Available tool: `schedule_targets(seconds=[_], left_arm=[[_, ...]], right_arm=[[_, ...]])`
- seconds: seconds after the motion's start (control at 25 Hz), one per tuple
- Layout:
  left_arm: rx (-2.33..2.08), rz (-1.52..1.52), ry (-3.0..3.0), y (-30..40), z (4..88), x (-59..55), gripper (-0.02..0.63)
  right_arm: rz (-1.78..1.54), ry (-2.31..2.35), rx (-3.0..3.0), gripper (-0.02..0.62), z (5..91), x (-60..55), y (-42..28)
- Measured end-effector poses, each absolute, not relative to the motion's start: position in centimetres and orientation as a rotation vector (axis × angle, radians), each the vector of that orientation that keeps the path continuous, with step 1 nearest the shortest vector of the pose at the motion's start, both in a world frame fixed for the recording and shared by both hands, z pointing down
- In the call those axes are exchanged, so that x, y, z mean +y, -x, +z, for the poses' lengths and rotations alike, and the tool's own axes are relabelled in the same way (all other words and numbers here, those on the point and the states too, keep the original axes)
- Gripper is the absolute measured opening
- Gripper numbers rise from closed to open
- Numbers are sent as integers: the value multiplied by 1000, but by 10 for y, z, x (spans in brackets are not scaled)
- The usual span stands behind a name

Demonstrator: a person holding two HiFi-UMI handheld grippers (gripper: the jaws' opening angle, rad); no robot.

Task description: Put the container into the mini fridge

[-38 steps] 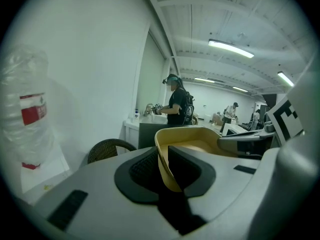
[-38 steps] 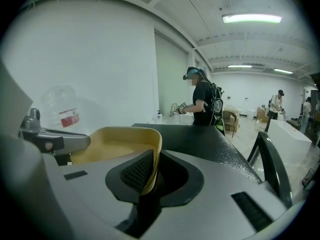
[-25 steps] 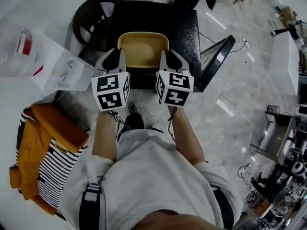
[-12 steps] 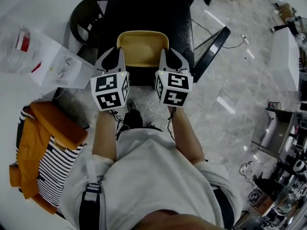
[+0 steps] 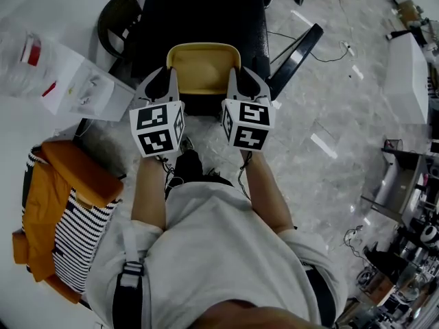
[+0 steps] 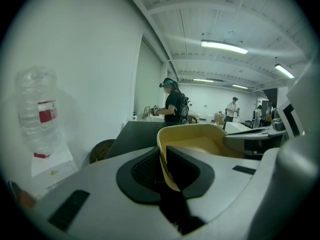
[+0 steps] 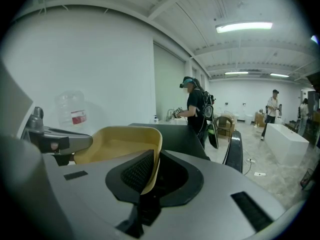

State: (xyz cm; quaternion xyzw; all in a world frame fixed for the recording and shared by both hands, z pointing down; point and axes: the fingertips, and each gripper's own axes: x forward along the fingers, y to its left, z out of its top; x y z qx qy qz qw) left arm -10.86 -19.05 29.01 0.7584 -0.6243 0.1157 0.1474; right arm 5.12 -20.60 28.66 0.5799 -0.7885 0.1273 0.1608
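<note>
While I look down, my left gripper (image 5: 167,86) is clamped on the left wall of the yellow plastic tub-shaped container (image 5: 204,70). The container hangs between both grippers, by the front edge of the black box-shaped mini fridge (image 5: 206,16). My right gripper (image 5: 241,86) is clamped on its right wall. The fridge's black door (image 5: 296,52) stands open on the right.

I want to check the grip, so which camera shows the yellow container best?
The head view: most of the yellow container shows from above, between the left tool and right tool. Each gripper view shows only one wall, pinched in its jaws, plus some of the inside.
</note>
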Motion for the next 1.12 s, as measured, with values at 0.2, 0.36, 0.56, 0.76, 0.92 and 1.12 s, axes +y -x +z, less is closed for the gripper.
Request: schedule_targets(seconds=[0.2, 0.36, 0.56, 0.76, 0.92, 1.12], left_arm=[[-1798, 341, -2179, 103, 294, -173, 51], [-1807, 346, -2169, 103, 298, -159, 51], [-1814, 344, -2159, 96, 302, -139, 51], [-1817, 357, -2149, 93, 308, -122, 51], [-1805, 365, -2142, 87, 315, -108, 51], [-1793, 387, -2110, 82, 334, -95, 51]], right_arm=[[364, -1654, -2250, 63, 289, -190, -57], [364, -1654, -2250, 63, 292, -177, -57], [369, -1649, -2250, 63, 296, -158, -63], [384, -1638, -2241, 63, 305, -140, -66], [396, -1641, -2231, 63, 311, -127, -73], [415, -1631, -2202, 63, 328, -112, -78]])
